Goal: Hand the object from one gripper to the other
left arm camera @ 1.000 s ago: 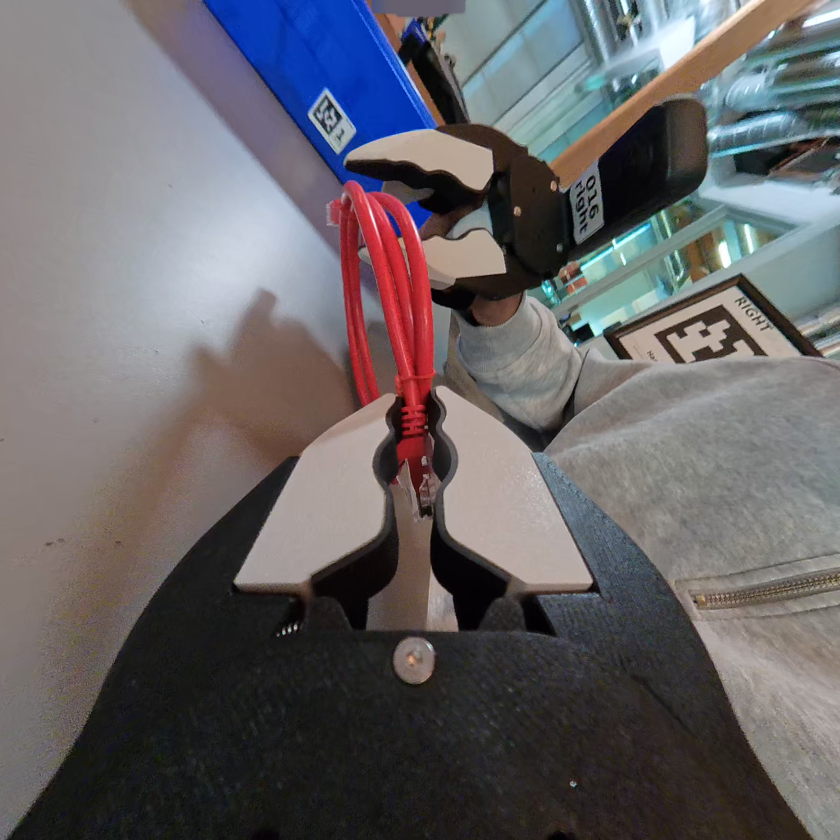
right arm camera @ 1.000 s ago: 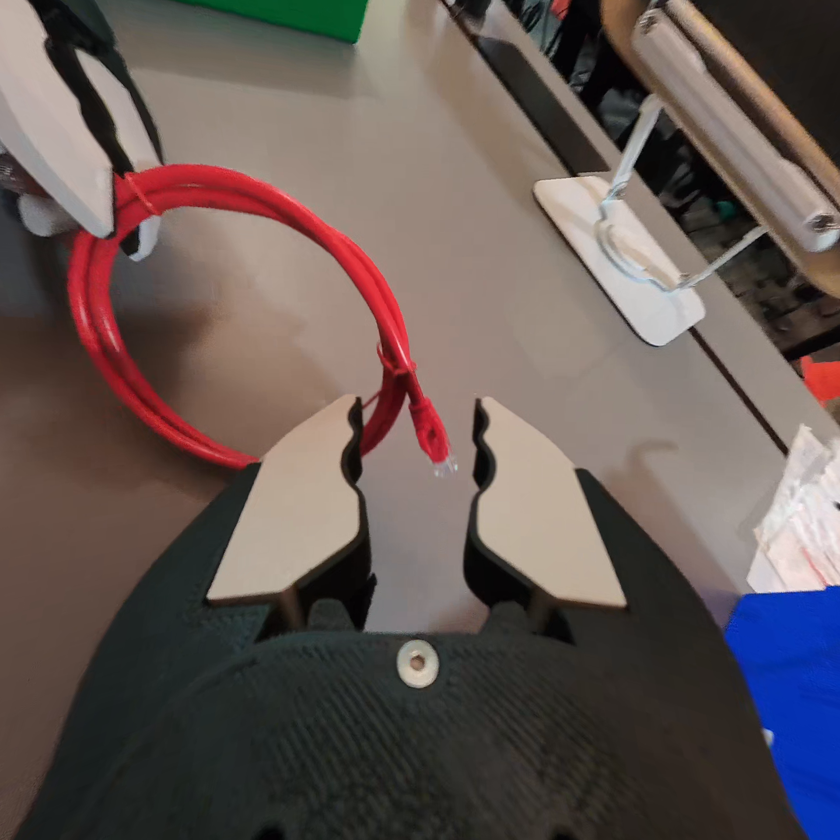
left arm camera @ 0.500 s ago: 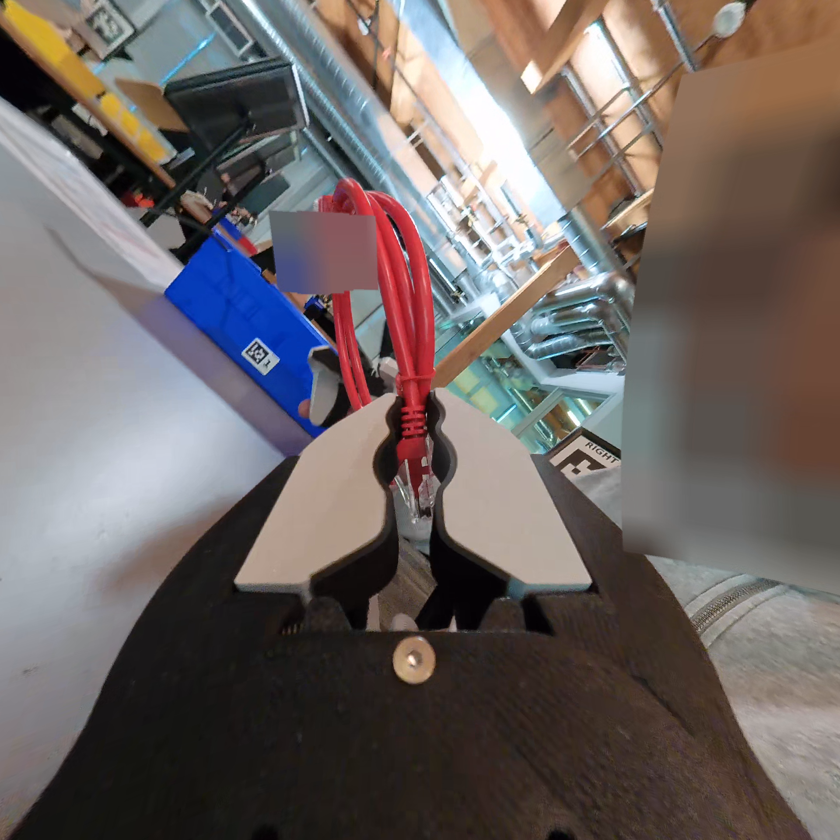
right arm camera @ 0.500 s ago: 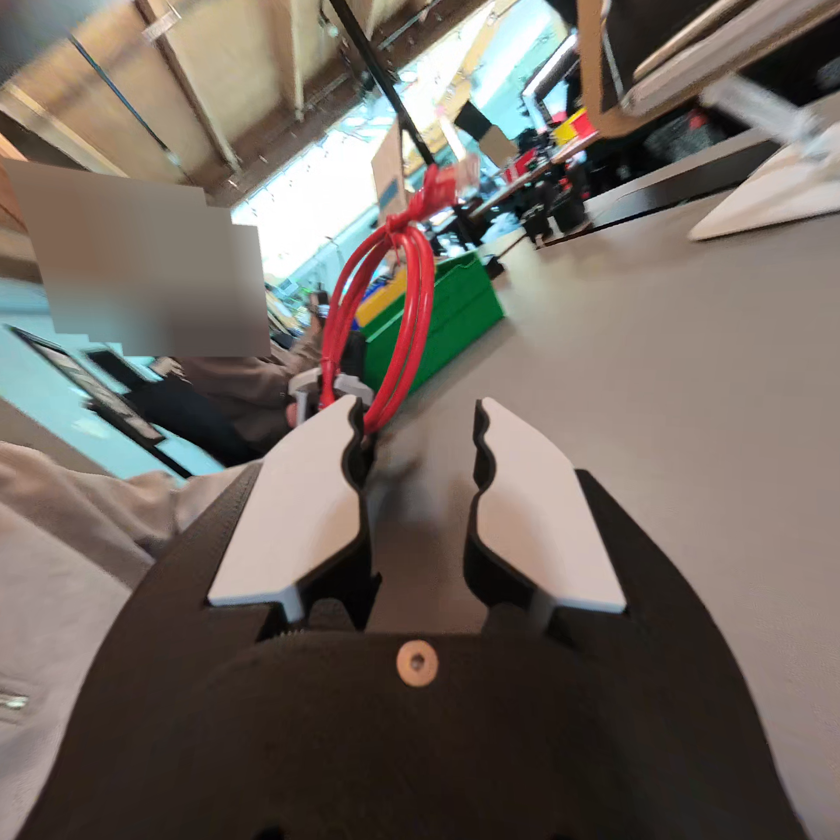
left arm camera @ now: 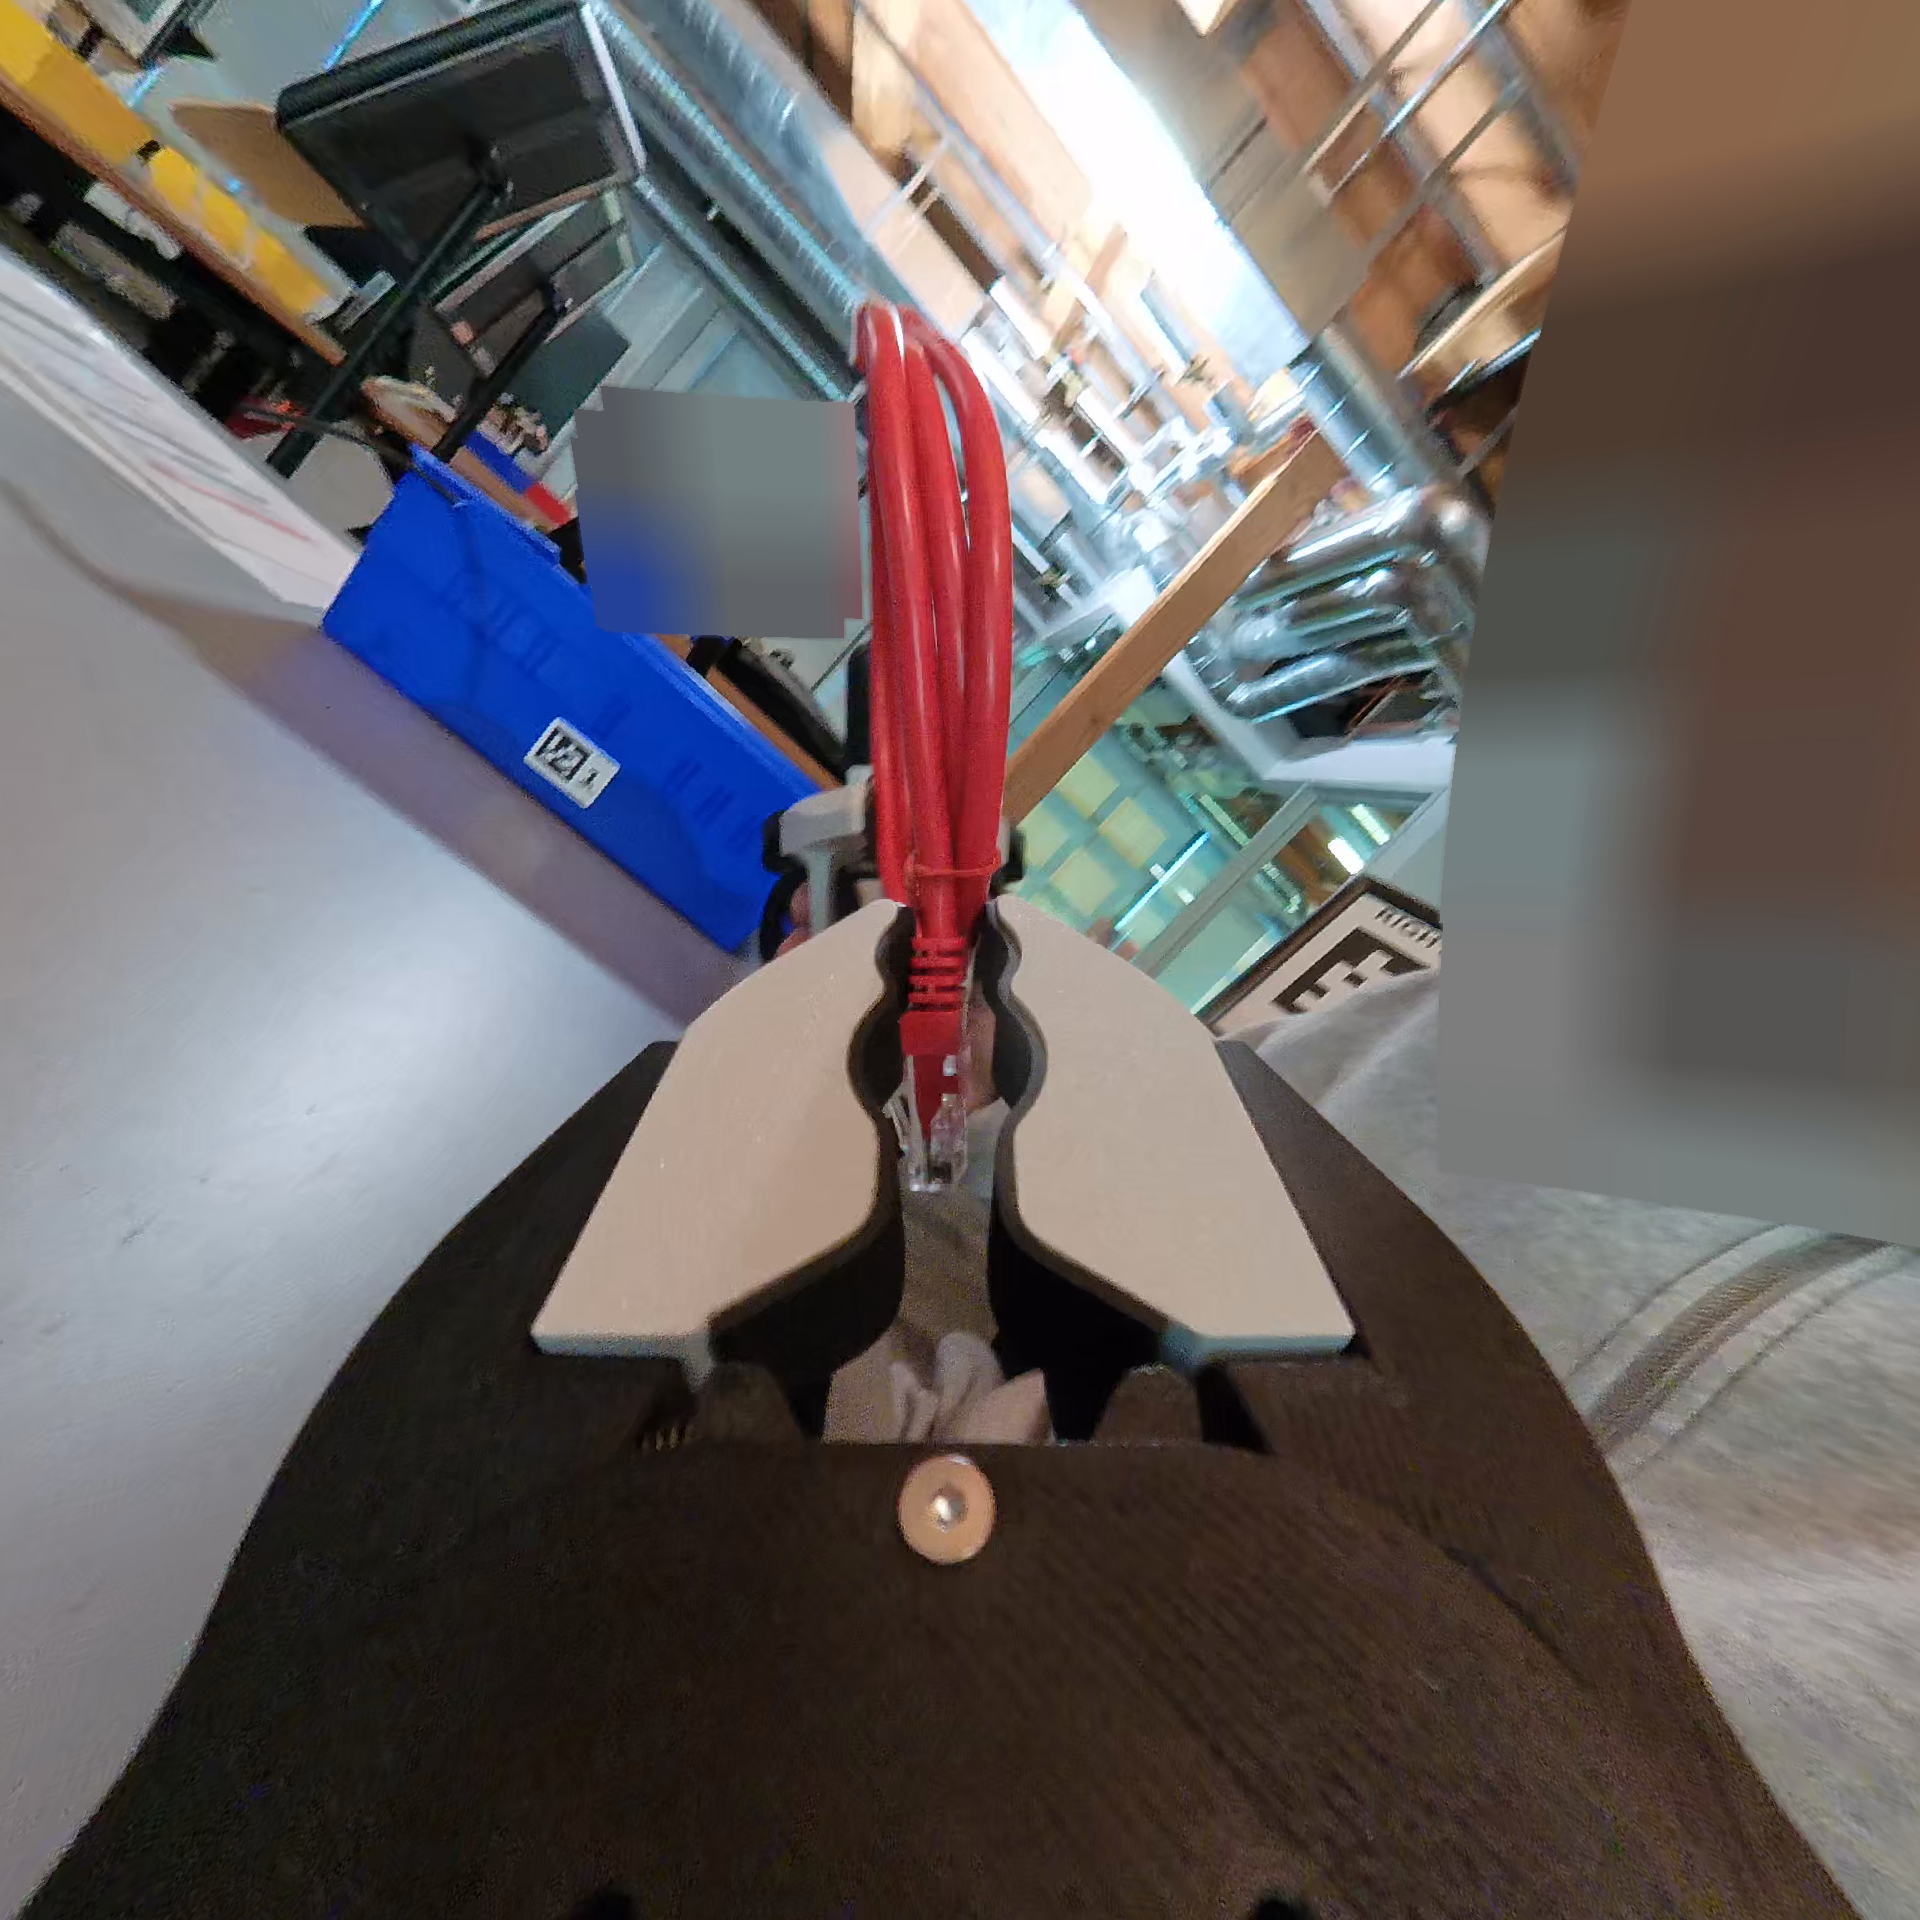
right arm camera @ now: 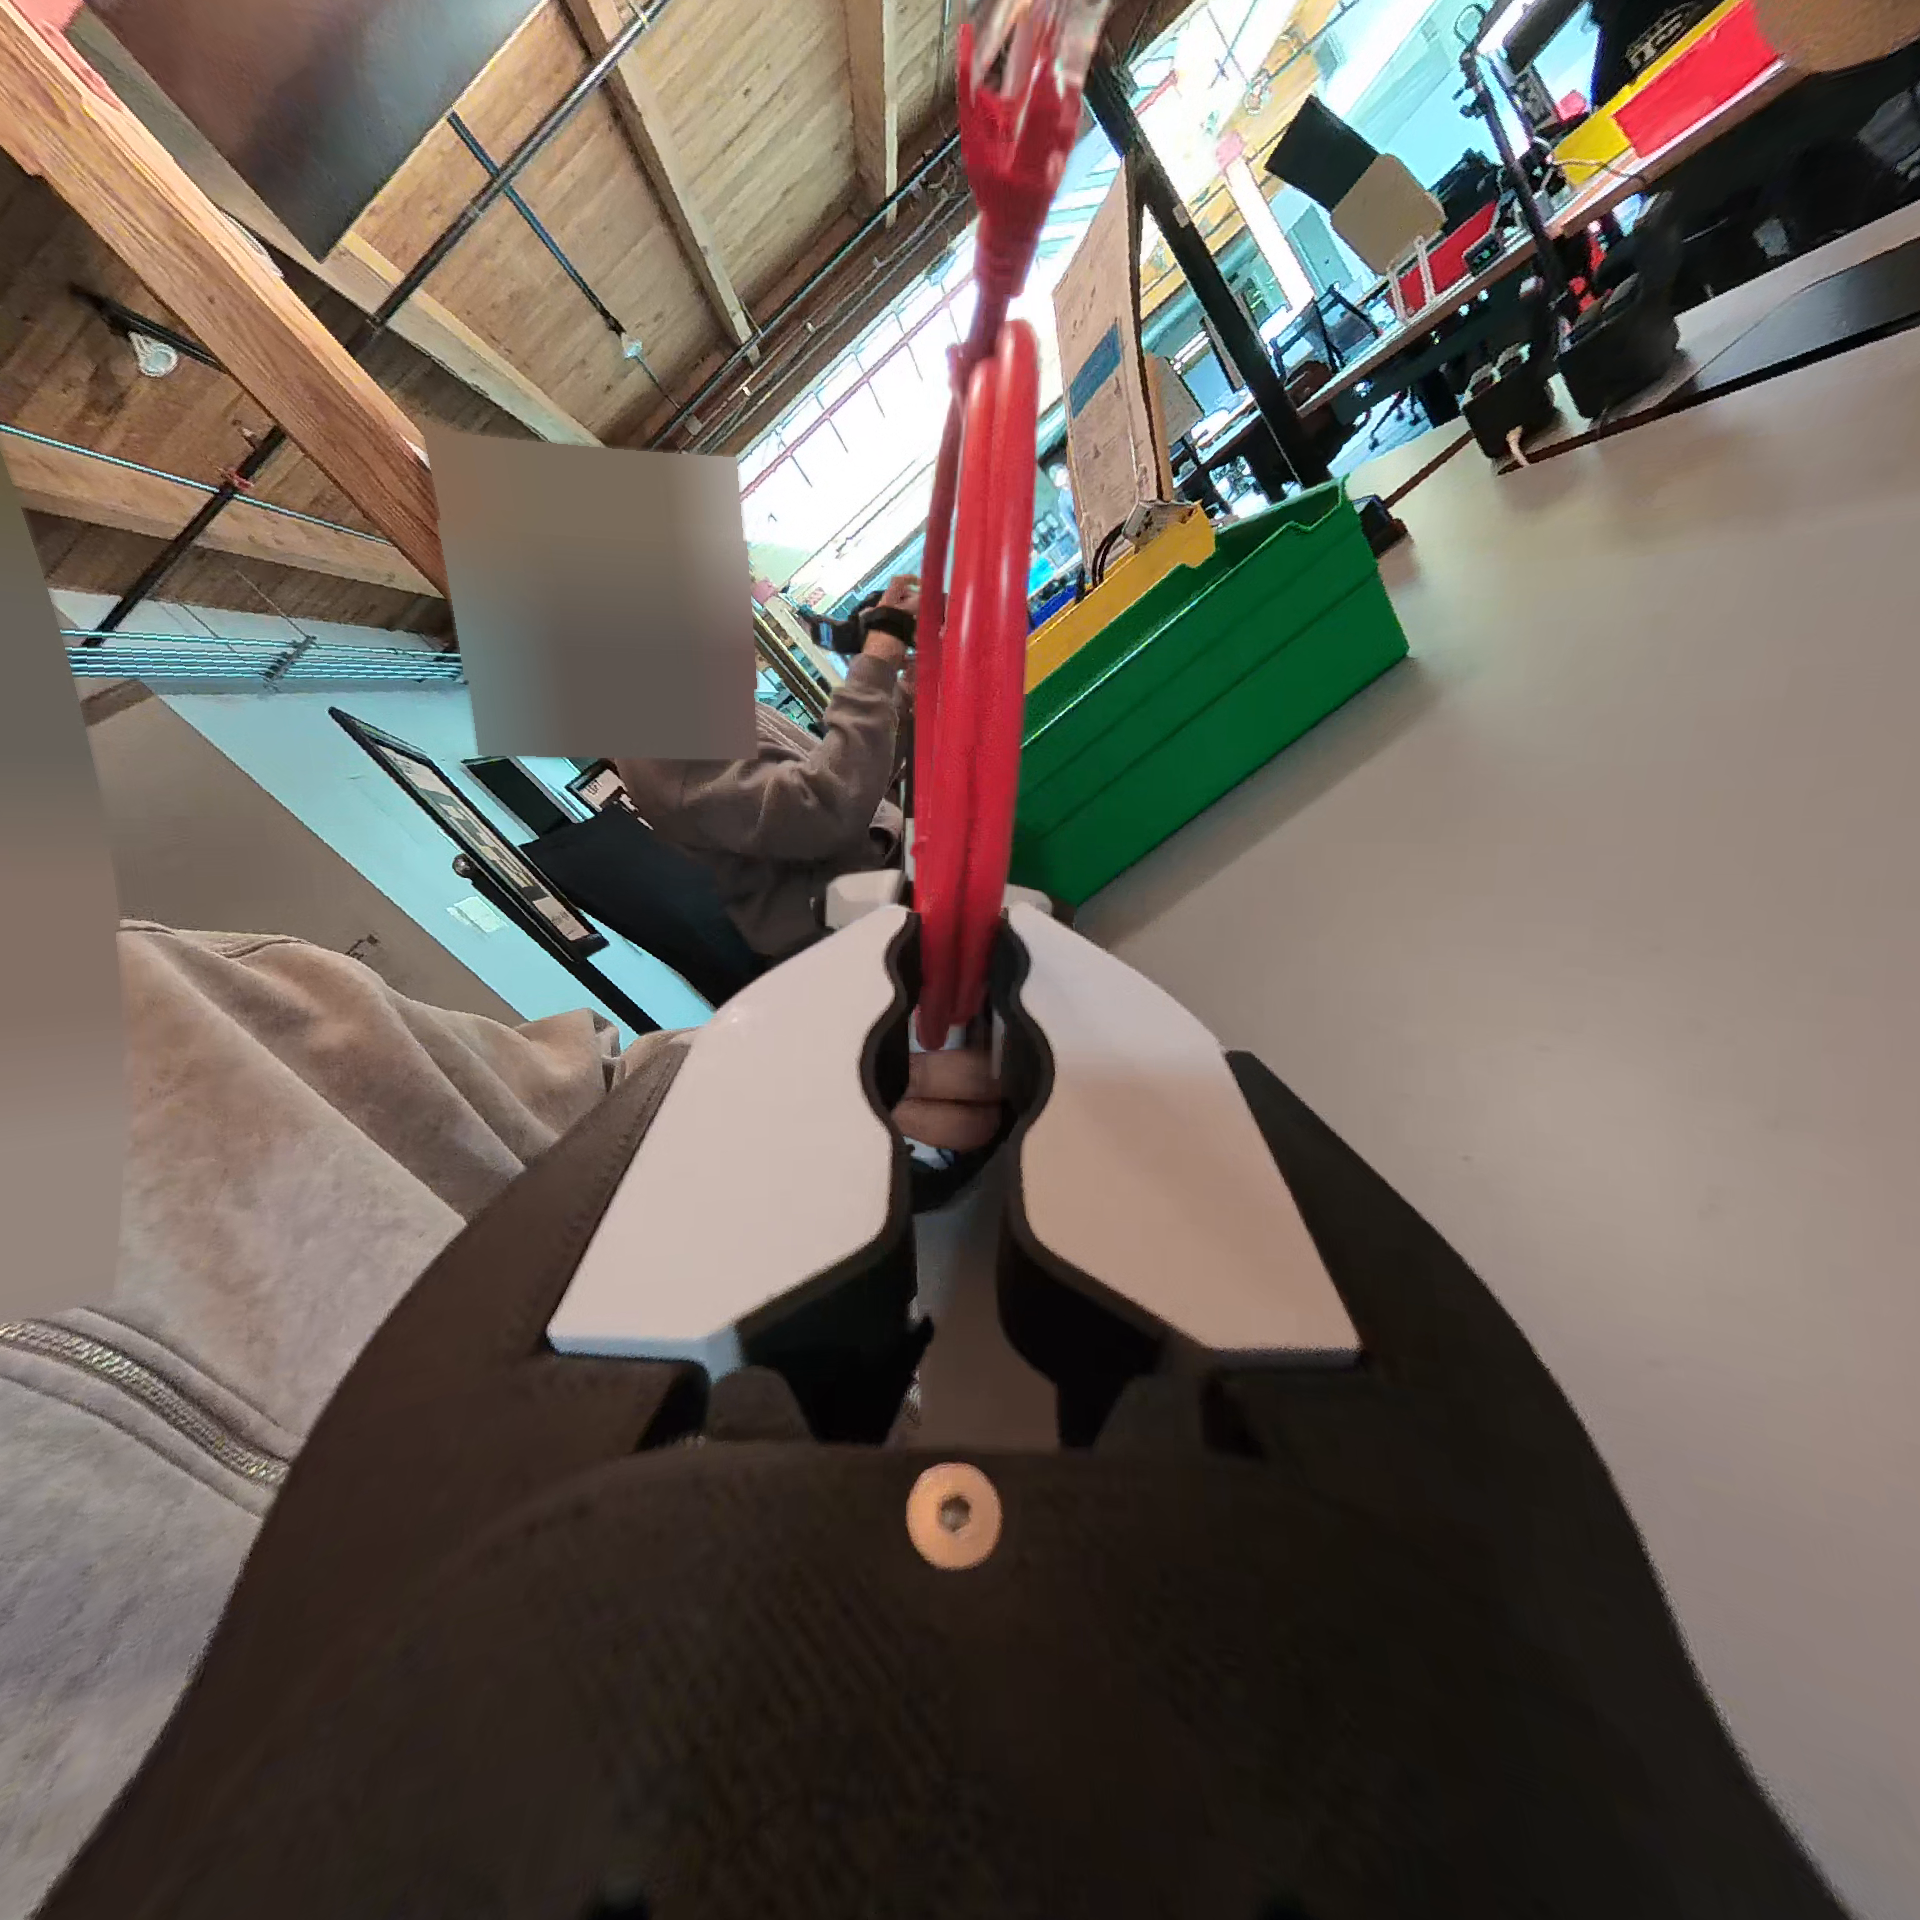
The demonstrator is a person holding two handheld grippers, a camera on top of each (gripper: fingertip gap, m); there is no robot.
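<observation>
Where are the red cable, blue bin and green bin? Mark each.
red cable (left arm camera: 940, 623), left wrist view, coil loops.
blue bin (left arm camera: 540, 675), left wrist view, side wall.
green bin (right arm camera: 1195, 717), right wrist view, side wall.

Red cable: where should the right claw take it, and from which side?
Grip the red cable by its bundled strands beyond the left claw, coming edge-on to the coil: the loops lie together there, thin enough to pinch. The right claw grips there.

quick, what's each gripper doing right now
Left gripper: closed on the red cable, near its plug end.
Right gripper: closed on the same cable's coil.
</observation>
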